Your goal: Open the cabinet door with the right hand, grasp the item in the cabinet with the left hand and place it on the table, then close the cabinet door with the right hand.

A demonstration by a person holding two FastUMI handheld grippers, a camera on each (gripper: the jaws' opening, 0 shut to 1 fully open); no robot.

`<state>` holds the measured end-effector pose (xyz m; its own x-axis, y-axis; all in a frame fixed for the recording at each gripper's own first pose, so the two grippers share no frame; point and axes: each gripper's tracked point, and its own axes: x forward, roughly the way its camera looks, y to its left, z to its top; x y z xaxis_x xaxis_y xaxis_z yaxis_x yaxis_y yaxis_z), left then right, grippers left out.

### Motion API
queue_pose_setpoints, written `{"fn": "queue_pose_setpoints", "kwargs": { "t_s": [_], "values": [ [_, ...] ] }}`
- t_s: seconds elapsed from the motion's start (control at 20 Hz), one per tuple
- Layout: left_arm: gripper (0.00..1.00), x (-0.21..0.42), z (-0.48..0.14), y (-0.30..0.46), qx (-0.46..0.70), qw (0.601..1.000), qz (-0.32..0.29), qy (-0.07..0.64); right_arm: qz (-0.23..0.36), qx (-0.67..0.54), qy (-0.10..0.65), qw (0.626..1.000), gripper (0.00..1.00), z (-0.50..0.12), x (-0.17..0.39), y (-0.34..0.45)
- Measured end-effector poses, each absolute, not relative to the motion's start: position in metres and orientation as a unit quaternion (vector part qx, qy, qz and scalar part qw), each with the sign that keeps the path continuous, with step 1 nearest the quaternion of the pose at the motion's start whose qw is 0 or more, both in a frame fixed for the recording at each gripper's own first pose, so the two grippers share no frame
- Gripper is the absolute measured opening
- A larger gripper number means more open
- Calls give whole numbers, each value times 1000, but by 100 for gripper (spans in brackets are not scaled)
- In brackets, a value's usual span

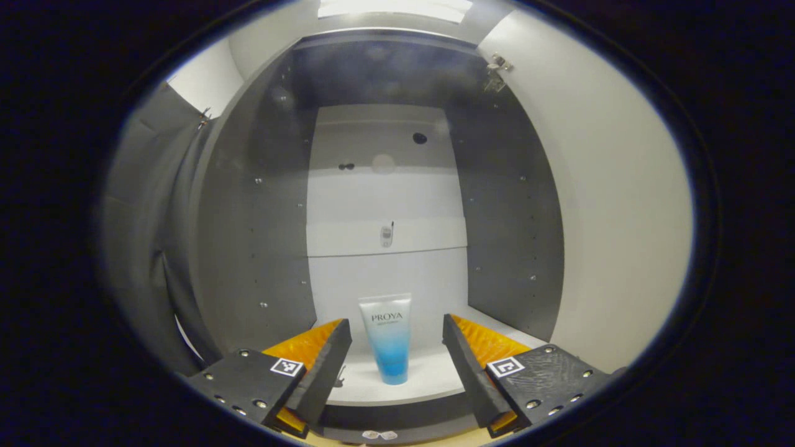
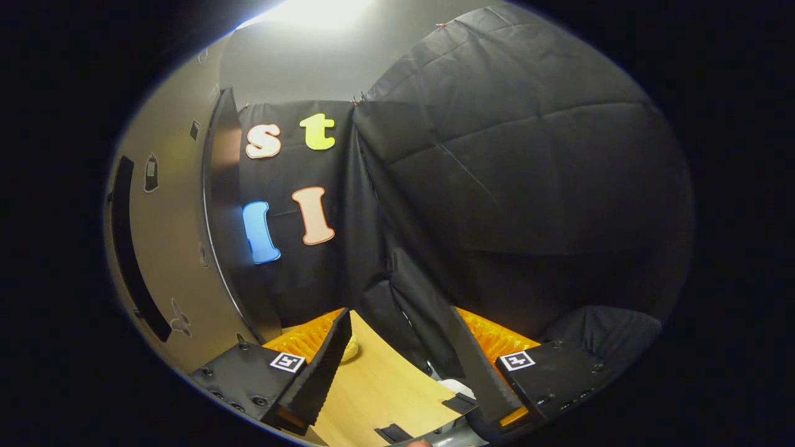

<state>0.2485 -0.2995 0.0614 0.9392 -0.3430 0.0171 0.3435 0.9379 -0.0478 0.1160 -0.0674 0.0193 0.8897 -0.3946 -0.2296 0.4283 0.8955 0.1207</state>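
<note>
Left gripper view: my left gripper [image 1: 396, 360] has its jaws spread wide, gripping nothing, with the tube [image 1: 387, 338] standing upright straight ahead between them on the cabinet [image 1: 515, 248] floor. My right gripper [image 2: 397, 366] also looks released over the table [image 2: 379, 391], probably beside the open door [image 2: 168, 248].

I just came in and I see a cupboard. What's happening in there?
A person is working with a gripper in each hand. The cabinet door is already open, and the left gripper is open and lined up in front of a blue-and-white tube that stands on its cap on the white shelf. It hasn't grabbed the tube yet. The right gripper is open too, holding nothing, over the wooden table.
</note>
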Motion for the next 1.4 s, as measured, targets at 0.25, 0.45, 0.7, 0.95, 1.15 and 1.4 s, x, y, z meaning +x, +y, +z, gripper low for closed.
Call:
{"fn": "queue_pose_setpoints", "kwargs": {
  "t_s": [0.25,0.45,0.7,0.95,1.15,1.4],
  "values": [
    [92,279,43,-308,-12,985,-170,14,-217,79,116,966,98,9,131,-62],
    [71,287,31,-313,-17,984,-178,26,-214,70,122,967,98,6,136,-60],
    [50,277,33,-307,-36,982,-184,28,-197,64,125,970,98,4,143,-57],
    [47,249,43,-279,-50,985,-167,14,-167,68,126,976,98,2,149,-53],
    [53,224,52,-242,-48,989,-138,-3,-137,73,123,980,98,3,149,-48],
    [46,183,54,-192,-46,994,-101,-15,-97,70,123,985,93,4,152,-40]
  ]
}}
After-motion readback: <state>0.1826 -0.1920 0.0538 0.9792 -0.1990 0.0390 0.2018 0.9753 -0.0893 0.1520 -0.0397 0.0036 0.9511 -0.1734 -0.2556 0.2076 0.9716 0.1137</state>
